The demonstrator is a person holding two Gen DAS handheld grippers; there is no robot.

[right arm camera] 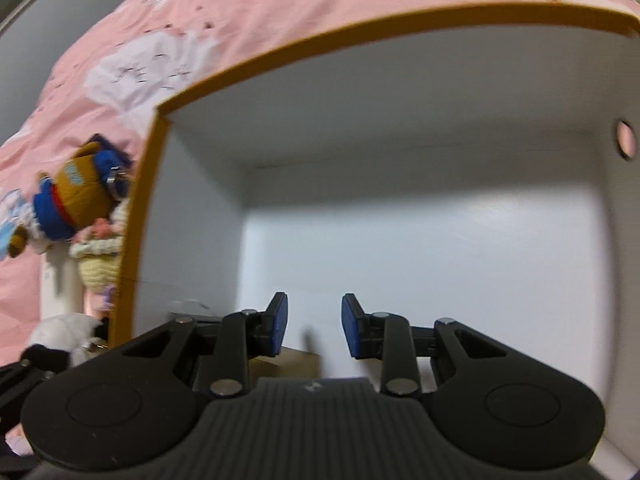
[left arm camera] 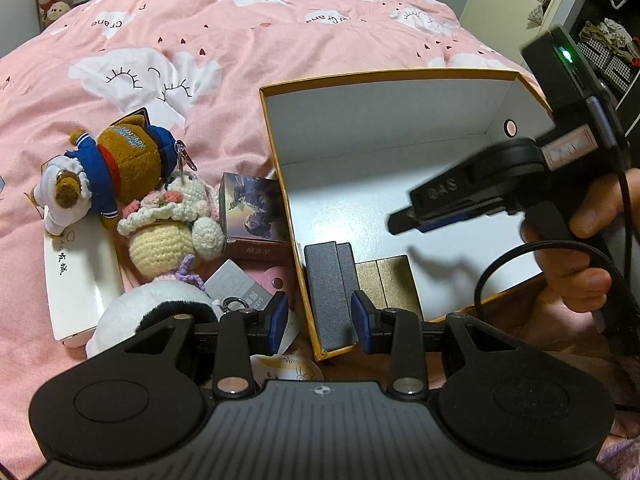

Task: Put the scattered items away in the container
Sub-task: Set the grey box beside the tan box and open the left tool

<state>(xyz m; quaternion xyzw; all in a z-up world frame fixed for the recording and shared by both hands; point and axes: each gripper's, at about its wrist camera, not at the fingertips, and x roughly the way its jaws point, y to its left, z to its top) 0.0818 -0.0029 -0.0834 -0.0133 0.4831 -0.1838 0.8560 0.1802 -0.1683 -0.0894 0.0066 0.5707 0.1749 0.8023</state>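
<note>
Jaws of my right gripper point(right arm camera: 314, 326) stand narrowly parted and empty inside the box point(right arm camera: 132, 240), so I should clear its rim before reaching the bear keychain point(left arm camera: 116, 168).

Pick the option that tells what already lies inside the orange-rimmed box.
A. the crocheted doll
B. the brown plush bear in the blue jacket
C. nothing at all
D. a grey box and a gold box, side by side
D: in the left wrist view the grey box and the gold box lie side by side on the floor of the orange-rimmed box, at its near left corner; the plush toys lie outside on the bedspread.
</note>
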